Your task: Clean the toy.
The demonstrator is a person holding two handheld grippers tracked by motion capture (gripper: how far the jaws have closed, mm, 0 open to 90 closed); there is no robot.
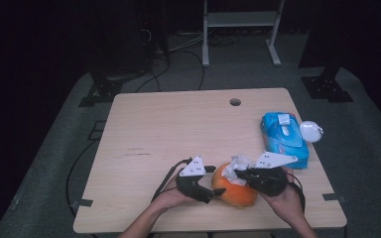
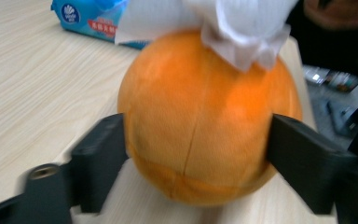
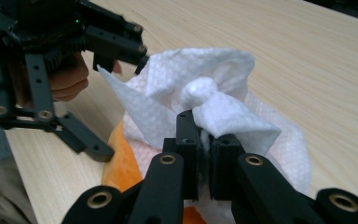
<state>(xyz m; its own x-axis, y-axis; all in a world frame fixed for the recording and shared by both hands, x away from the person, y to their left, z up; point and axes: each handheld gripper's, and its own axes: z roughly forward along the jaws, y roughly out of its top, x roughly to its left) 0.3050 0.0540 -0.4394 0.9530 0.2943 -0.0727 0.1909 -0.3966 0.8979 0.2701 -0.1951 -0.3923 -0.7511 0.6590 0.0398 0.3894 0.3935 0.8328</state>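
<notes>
While the orange plush ball sits on the desk near its front edge, the left gripper brackets it from the left side, its two fingers spread wide to either flank of the ball. In the left gripper view both fingers lie against or just beside the plush (contact cannot be confirmed at the left one, which is blurred). The right gripper comes in from the right, its fingers drawn together and clamped on a bunched fold of a white tissue. The tissue is draped over the top of the ball and rests on it. A blue wipes pack lies well apart at the desk's right edge, a small white round object just beside it
</notes>
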